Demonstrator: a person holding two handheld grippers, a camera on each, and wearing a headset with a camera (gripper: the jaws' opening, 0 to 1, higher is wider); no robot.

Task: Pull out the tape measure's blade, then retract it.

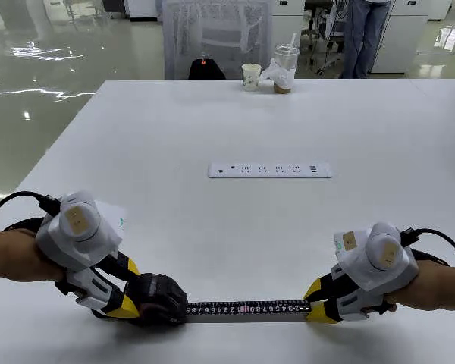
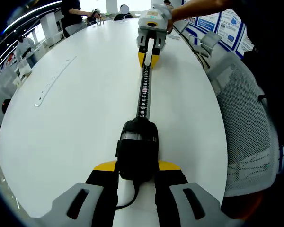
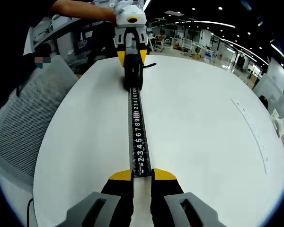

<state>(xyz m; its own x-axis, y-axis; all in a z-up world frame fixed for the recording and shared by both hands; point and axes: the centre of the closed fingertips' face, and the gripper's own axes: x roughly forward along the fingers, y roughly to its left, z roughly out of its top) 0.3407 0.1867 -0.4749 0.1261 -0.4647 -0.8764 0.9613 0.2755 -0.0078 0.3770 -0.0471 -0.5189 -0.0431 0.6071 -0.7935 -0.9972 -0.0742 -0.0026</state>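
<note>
Two grippers sit at the white table's (image 1: 250,114) near edge: the left gripper (image 1: 135,288) clamps the black tape measure (image 1: 158,299) at near left, the right gripper (image 1: 315,303) pinches its blade (image 1: 246,309) tip at near right, the blade lying flat between them.

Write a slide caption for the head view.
Left gripper clamps the tape measure case while right gripper holds the end of its extended blade, stretched along a white table.
</note>
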